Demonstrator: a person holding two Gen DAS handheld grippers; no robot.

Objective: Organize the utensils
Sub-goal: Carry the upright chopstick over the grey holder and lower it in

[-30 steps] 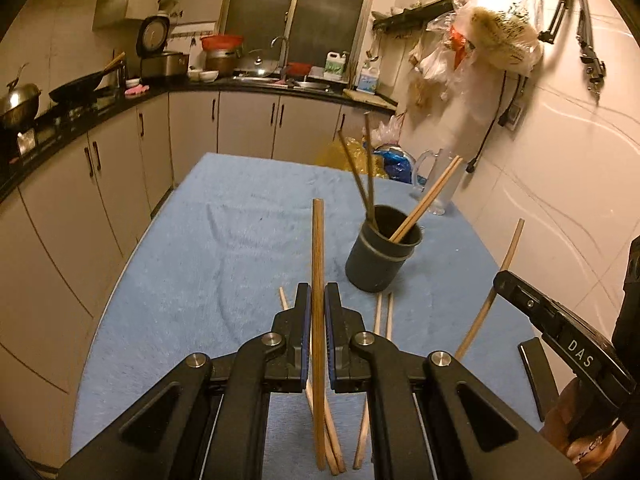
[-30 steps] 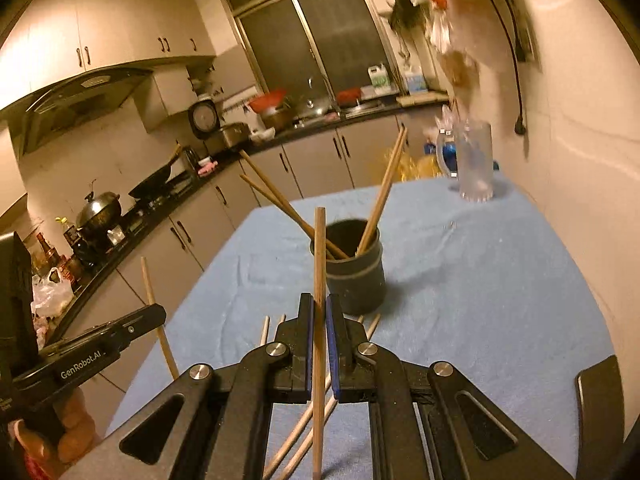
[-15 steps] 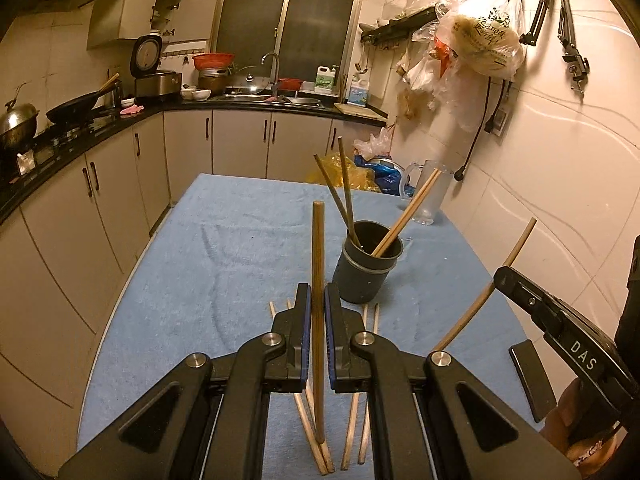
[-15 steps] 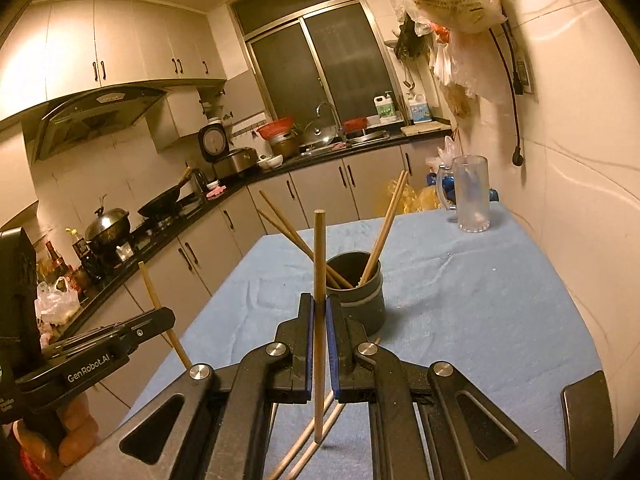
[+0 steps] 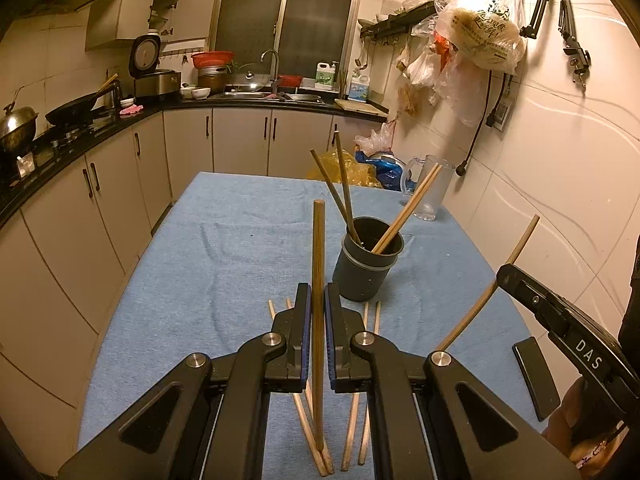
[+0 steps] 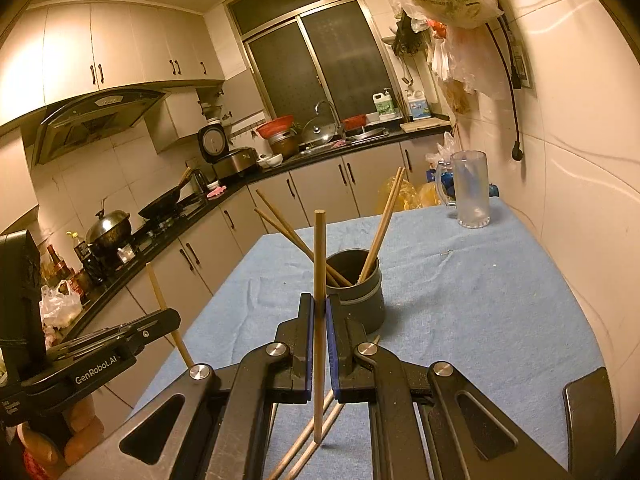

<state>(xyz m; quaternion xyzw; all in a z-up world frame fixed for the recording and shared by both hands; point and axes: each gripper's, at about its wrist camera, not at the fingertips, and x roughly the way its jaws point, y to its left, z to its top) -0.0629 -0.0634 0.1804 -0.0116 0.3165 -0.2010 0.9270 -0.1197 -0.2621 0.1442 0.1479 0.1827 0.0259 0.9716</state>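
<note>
The dark cup (image 5: 368,266) at frame centre holds four chopsticks (image 5: 406,210), while each gripper, left (image 5: 317,312) and right (image 6: 319,316), stays clamped on one upright chopstick, views now tilted higher

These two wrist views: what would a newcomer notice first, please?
Each gripper is shut on one upright chopstick: the left gripper and the right gripper. Just beyond them, a dark cup on the blue tablecloth already holds four chopsticks, and loose chopsticks lie in front of it.
</note>
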